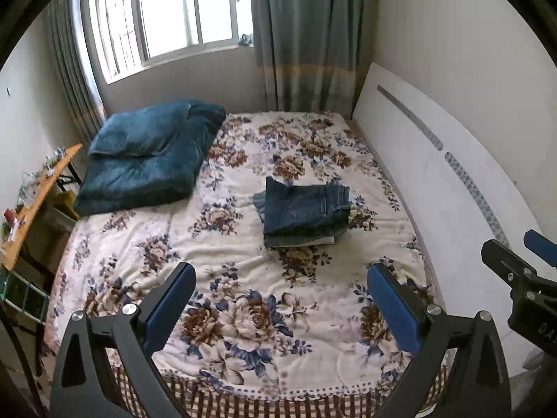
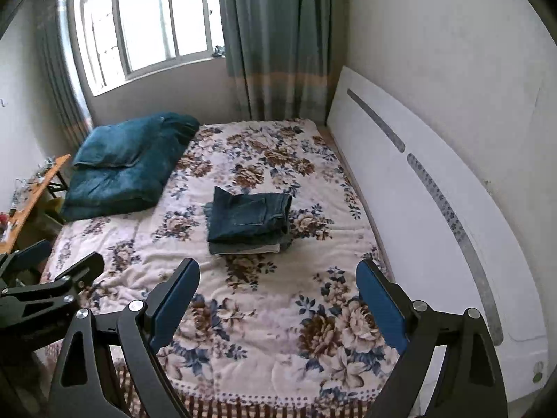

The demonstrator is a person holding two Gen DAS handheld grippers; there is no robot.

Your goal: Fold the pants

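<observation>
Folded pants lying in a neat stack on the flowered blanket, right of middle. Left gripper in the near foreground, blue pads spread wide, holding nothing, well apart from the stack. Right gripper poking in at the right edge, only partly seen. Blue pillow atop a blue quilt far left. White headboard along the right; window and curtain beyond.
</observation>
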